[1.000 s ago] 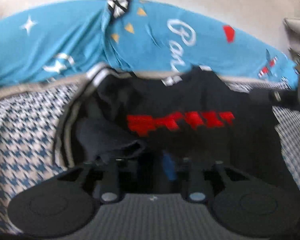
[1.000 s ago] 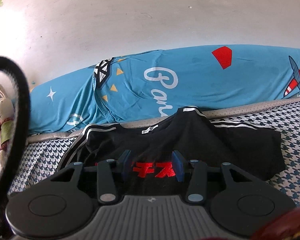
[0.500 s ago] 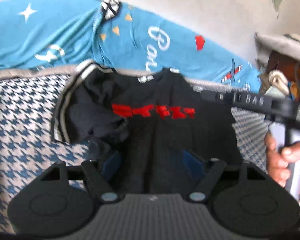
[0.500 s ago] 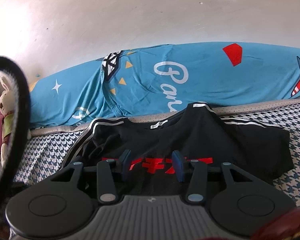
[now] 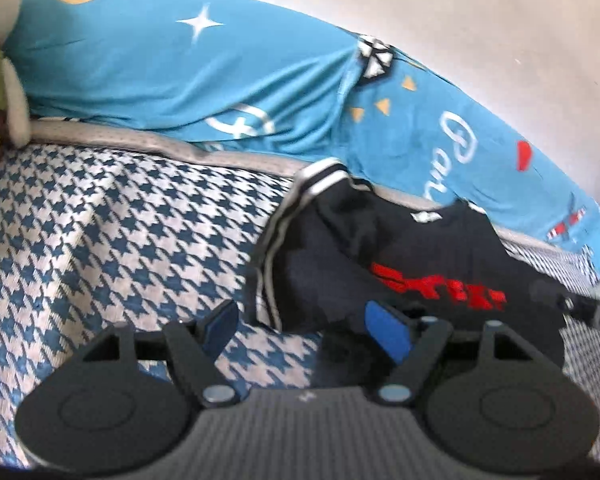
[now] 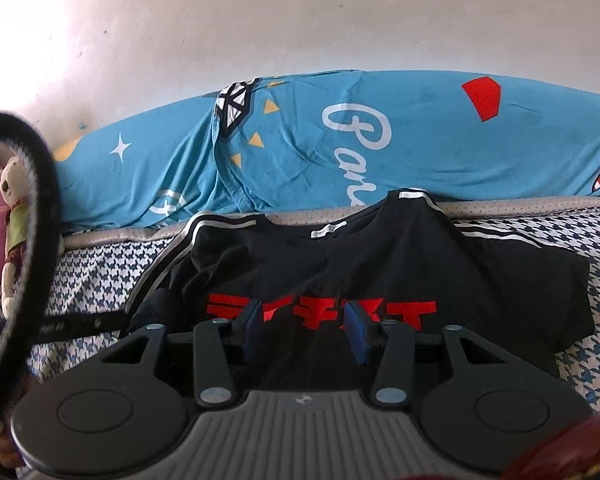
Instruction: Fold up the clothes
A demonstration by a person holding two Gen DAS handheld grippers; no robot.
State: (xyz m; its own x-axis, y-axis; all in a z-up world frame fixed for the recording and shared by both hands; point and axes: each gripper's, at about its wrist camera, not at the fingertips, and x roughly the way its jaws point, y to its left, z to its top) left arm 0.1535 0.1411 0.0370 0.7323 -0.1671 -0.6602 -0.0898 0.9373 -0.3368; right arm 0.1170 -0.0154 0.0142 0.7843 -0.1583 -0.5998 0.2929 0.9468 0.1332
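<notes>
Left hand-held gripper [image 5: 306,330] let go, now wide over the houndstooth bedsheet [image 5: 112,232], leaving the soft black T-shirt [image 5: 420,264] sleeve folded in.

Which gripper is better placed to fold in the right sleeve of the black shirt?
Probably the right gripper: it hangs open over the black shirt, with the spread-out right sleeve beside it. The left gripper sits at the opposite, already folded edge.

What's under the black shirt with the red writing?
The black shirt lies on a blue-and-white checked bed cover, which shows all around it. Anything tucked beneath the shirt, or under its folded-in sleeve, is hidden by the cloth.
</notes>
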